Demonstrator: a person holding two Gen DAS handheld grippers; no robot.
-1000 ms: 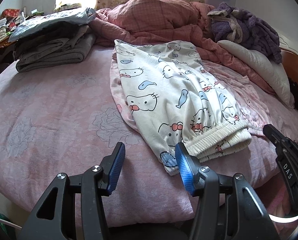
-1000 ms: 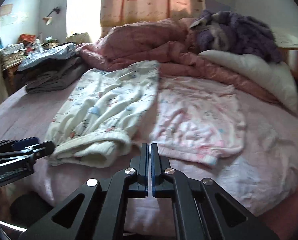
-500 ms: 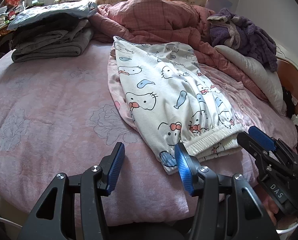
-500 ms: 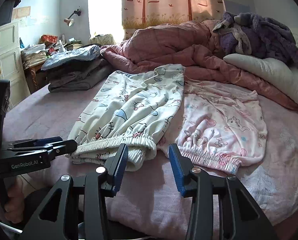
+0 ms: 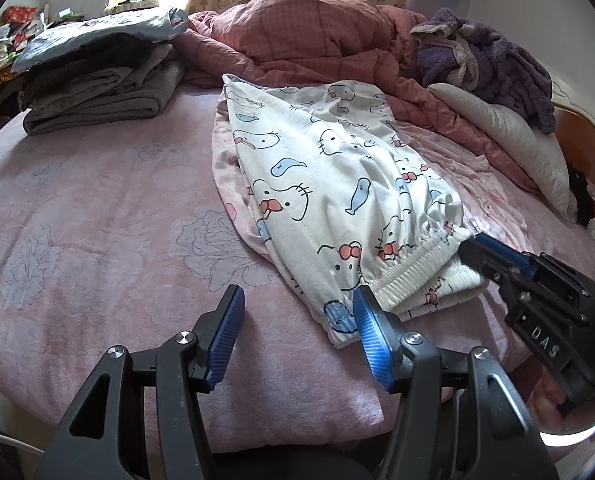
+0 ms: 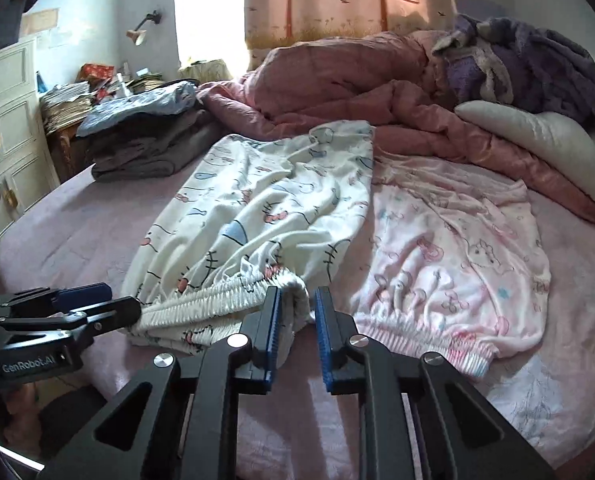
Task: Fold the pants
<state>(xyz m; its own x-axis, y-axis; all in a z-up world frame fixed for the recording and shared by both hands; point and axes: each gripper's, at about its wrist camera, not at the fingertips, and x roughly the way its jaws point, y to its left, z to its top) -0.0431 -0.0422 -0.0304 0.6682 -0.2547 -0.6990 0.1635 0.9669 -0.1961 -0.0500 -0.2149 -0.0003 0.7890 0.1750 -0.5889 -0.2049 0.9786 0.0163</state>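
The right gripper (image 6: pixel 295 322) has been advancing, its half-open fingers now straddling the waistband's corner; the soft printed pants (image 5: pixel 337 184) are lying lengthwise, waistband near, on the bed (image 5: pixel 97 208); the left gripper (image 5: pixel 297 336) is gaping wide, holding nothing.

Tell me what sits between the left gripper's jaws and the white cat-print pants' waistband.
Nothing: the left wrist view shows the left gripper open over bare pink bedspread, its right jaw already at the white cat-print pants waistband.

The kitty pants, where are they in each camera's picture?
Left wrist view: the kitty pants lie center-right, waistband nearest the camera.
Right wrist view: the kitty pants lie center-left, waistband at the jaws.
Shared landmark: the grey folded pile, far left in both.
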